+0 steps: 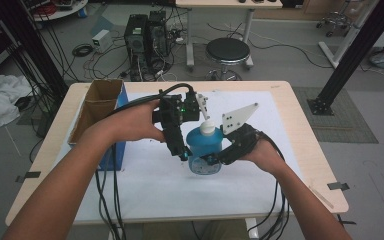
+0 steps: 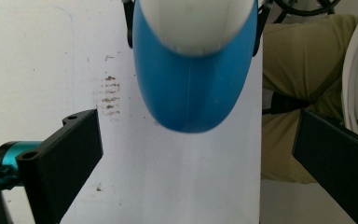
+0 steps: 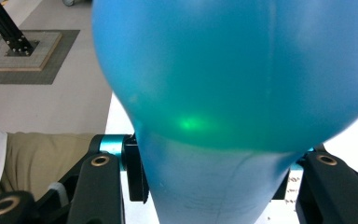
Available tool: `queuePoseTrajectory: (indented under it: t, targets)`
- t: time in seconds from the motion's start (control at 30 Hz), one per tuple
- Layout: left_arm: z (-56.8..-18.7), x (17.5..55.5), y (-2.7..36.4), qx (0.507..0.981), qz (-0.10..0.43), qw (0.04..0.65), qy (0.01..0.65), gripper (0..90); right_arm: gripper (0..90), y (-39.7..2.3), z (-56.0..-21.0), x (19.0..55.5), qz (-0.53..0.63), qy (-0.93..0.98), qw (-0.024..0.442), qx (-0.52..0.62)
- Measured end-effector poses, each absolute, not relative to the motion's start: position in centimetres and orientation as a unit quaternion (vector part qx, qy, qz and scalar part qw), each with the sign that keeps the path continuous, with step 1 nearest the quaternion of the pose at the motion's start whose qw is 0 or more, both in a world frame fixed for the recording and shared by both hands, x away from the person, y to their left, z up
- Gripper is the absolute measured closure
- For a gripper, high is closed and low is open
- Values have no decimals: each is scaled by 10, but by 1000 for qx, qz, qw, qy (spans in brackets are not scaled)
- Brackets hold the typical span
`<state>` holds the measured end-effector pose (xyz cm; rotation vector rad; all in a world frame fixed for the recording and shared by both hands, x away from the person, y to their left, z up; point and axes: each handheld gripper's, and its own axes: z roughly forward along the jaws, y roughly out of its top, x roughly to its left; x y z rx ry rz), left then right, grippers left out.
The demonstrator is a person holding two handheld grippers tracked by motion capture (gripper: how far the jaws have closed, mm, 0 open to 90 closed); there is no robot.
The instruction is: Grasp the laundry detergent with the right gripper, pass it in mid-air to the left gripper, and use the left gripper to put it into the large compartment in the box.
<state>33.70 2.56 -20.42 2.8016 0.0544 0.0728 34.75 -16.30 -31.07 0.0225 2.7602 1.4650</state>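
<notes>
A blue bottle (image 1: pixel 203 142) with a white cap (image 1: pixel 207 127) is held up over the white sheet (image 1: pixel 145 190) at mid table. My right gripper (image 1: pixel 211 160) is shut on it from the right; in the right gripper view the two jaws clamp the bottle (image 3: pixel 233 79) at its narrower part (image 3: pixel 209 182). My left gripper (image 1: pixel 185 152) hangs at the bottle's left side, pointing down. In the left gripper view its jaws (image 2: pixel 196 158) stand wide open with bare sheet between them, and the bottle (image 2: pixel 191 88) with its cap (image 2: pixel 193 23) lies just beyond the jaw tips.
A cardboard box in a blue case (image 1: pixel 100 107) stands at the table's left edge. The wooden table rim (image 1: pixel 310 150) frames the white sheet. Beyond the far edge are a black stool (image 1: pixel 227 50), computer towers (image 1: pixel 145 35) and floor cables.
</notes>
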Motion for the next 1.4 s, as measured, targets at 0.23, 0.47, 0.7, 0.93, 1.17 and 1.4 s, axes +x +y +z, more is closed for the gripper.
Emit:
queuePoseTrajectory:
  t: [0.23,0.47,0.7,0.93,1.17,1.4]
  targets:
    - [-206,339,23,986,22,163,18,17,463,-150,-312,348,464,886,5,0]
    - [-207,340,17,987,20,159,13,17,463,-140,-309,348,461,887,4,-2]
    - [-210,343,12,988,17,154,10,17,462,-137,-306,347,463,887,1,-4]
    - [-214,343,8,989,14,150,7,23,462,-136,-306,346,461,888,-1,-3]
    - [-216,343,5,989,7,145,-5,99,462,-135,-306,345,460,888,-5,-3]
    - [-216,343,6,989,6,146,-8,160,462,-134,-306,345,460,888,-5,-4]
